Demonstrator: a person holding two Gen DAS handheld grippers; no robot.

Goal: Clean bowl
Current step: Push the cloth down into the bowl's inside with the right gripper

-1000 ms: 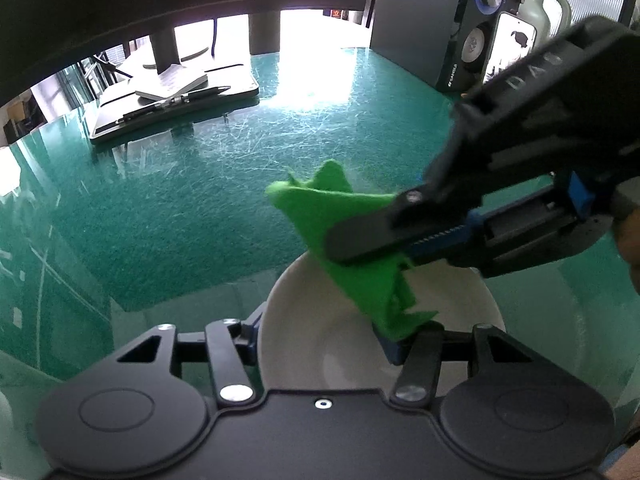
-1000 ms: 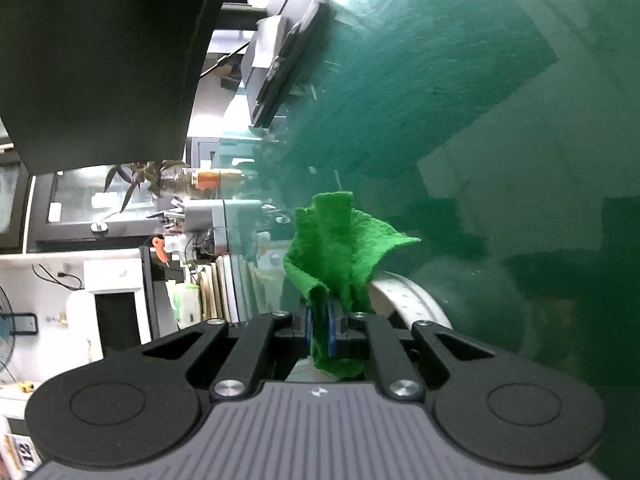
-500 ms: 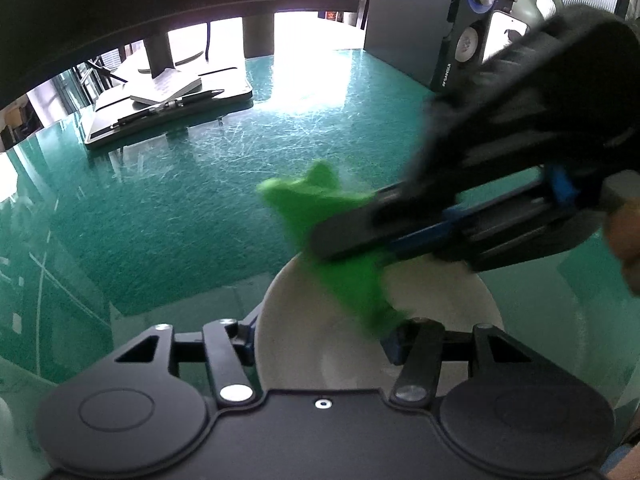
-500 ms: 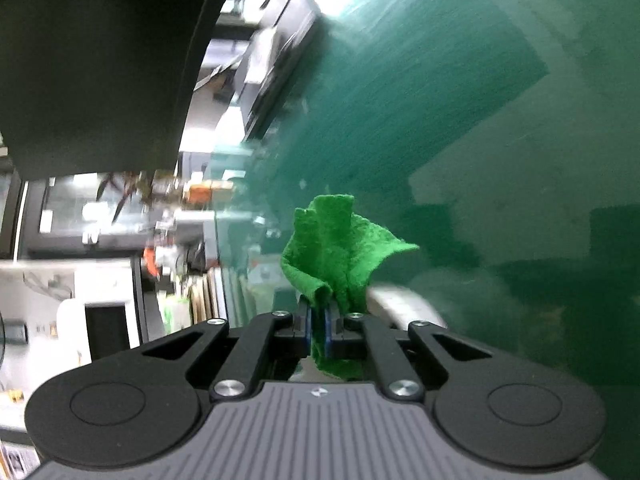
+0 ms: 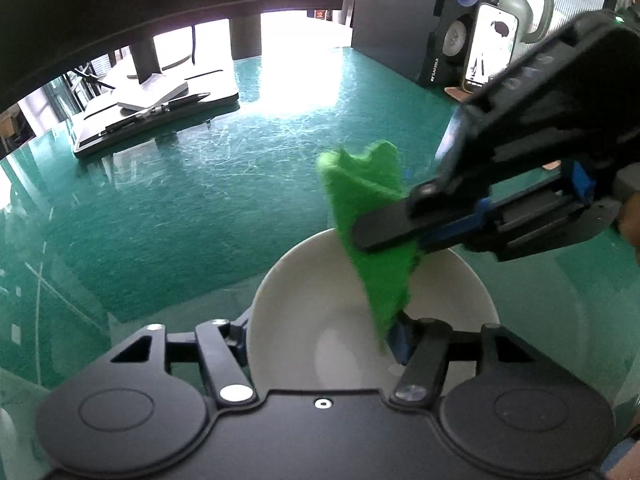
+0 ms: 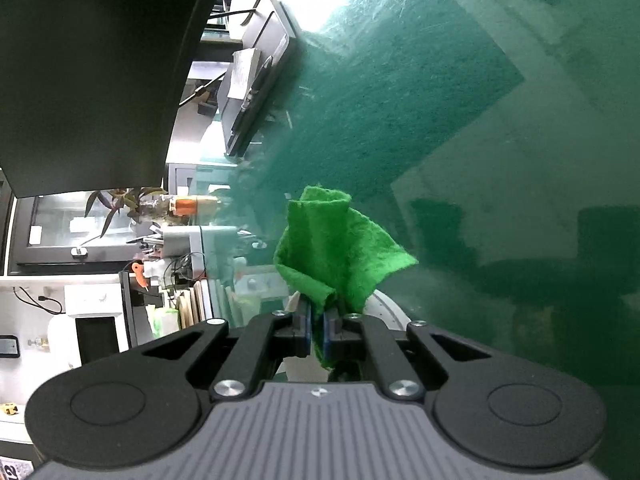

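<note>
My left gripper (image 5: 320,340) straddles the white bowl (image 5: 320,280) on the green table (image 5: 200,200), jaws opening – whether its pads touch the rim is hidden. My right gripper (image 6: 316,332), clamped on the green cloth (image 6: 340,248), blocks the bowl's far rim; speaker (image 5: 460,40) beyond.

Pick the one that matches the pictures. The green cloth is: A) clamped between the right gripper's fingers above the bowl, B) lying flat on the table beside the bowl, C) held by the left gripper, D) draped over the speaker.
A: the right gripper is shut on the green cloth, and the left wrist view shows the cloth's lower tip hanging over the white bowl.
</note>
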